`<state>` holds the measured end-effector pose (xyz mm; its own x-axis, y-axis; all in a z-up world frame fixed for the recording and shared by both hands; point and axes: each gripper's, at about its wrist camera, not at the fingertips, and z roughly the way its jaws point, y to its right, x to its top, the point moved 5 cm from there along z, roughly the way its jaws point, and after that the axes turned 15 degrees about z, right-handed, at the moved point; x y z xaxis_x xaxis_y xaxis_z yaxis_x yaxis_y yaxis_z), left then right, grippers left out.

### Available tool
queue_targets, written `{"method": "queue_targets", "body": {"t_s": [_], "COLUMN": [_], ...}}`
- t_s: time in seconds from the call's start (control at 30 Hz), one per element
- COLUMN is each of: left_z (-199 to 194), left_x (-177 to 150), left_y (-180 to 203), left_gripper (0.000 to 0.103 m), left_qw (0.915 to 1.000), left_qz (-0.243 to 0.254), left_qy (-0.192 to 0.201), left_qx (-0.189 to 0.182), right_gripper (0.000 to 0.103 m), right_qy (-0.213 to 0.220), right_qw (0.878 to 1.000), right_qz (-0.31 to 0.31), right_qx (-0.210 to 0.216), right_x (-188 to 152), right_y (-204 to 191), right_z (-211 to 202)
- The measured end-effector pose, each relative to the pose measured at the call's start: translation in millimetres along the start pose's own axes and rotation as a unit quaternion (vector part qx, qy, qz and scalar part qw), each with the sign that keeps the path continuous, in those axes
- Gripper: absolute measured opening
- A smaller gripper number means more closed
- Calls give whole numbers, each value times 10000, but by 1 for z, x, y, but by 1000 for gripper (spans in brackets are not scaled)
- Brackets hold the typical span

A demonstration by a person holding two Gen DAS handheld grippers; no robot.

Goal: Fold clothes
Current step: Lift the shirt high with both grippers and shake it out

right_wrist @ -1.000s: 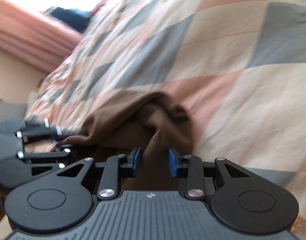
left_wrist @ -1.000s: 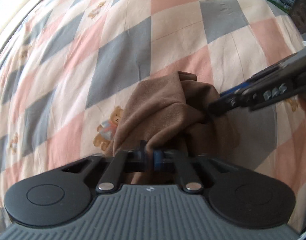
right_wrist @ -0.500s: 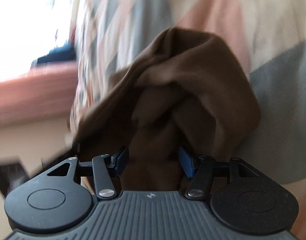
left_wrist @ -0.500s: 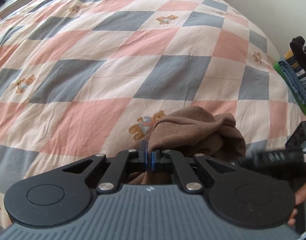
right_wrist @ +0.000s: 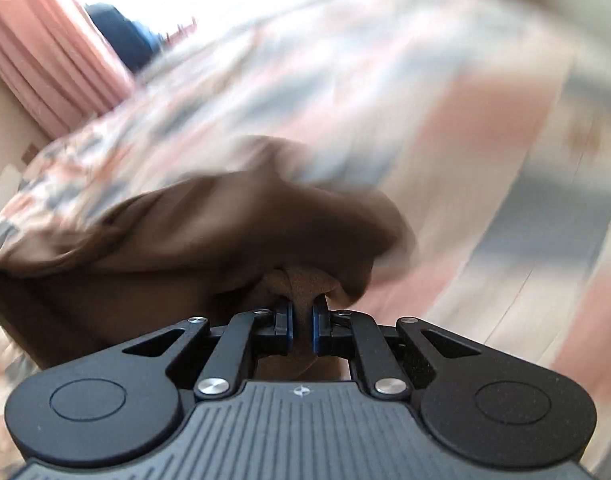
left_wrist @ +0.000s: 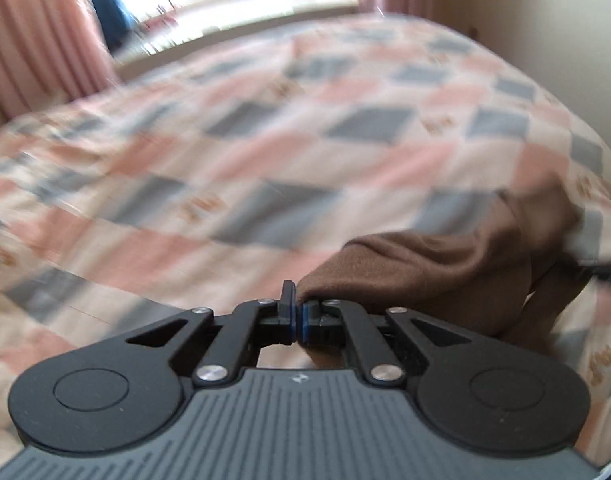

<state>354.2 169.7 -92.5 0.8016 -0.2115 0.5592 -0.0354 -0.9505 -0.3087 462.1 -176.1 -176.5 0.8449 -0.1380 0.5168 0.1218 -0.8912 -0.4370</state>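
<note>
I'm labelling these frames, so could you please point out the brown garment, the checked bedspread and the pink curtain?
brown garment (left_wrist: pixel 433 272): left wrist view, on its bunched middle fold.
checked bedspread (left_wrist: pixel 241 152): left wrist view, on a bare stretch of its top.
pink curtain (right_wrist: pixel 37 40): right wrist view, on its pleats beside the window.

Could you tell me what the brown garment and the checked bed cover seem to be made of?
Brown garment: likely soft knit or fleece; matte, fuzzy surface, limp rounded folds. Checked bed cover: probably printed woven cotton; flat matte look, though blurred.

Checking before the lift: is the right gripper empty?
No, the right gripper has a fold of the brown garment between its closing blue pads.
</note>
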Motion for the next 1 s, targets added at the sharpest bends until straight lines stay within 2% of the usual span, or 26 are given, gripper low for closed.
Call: {"method": "queue_targets", "body": {"t_s": [0.07,0.17,0.27,0.4,0.5,0.63,0.8,1.0], "left_z": [-35,-86,-137,-202,-240,-282,-316,-348], "left_x": [6,10,9,4,-5,-23,-57,-84], "left_y": [-17,-39,-55,-55,-50,-42,-30,-34], "left_gripper": [2,2,2,4,4,4,4,4], "left_qw": [9986,9933,9859,9782,9724,9680,9665,9628], "left_qz": [23,-15,27,287,475,532,743,1057], "left_qy": [226,476,682,1033,1290,1628,1765,1792], "left_qx": [469,1052,1530,1781,1884,1834,1710,1722], "right_gripper": [8,8,8,8,8,7,7,7], "right_qy": [732,1599,2206,2741,3056,3341,3364,3256], "right_qw": [9961,9807,9615,9385,9229,9088,9068,9037], "right_qz": [-500,-1103,-1590,-2004,-2236,-2405,-2471,-2740], "right_qx": [4,220,404,628,702,681,597,460], "right_x": [36,77,102,118,114,86,30,-16], "right_y": [-9,-29,-57,-87,-100,-94,-86,-93], "right_z": [-35,-91,-139,-208,-256,-321,-371,-396]}}
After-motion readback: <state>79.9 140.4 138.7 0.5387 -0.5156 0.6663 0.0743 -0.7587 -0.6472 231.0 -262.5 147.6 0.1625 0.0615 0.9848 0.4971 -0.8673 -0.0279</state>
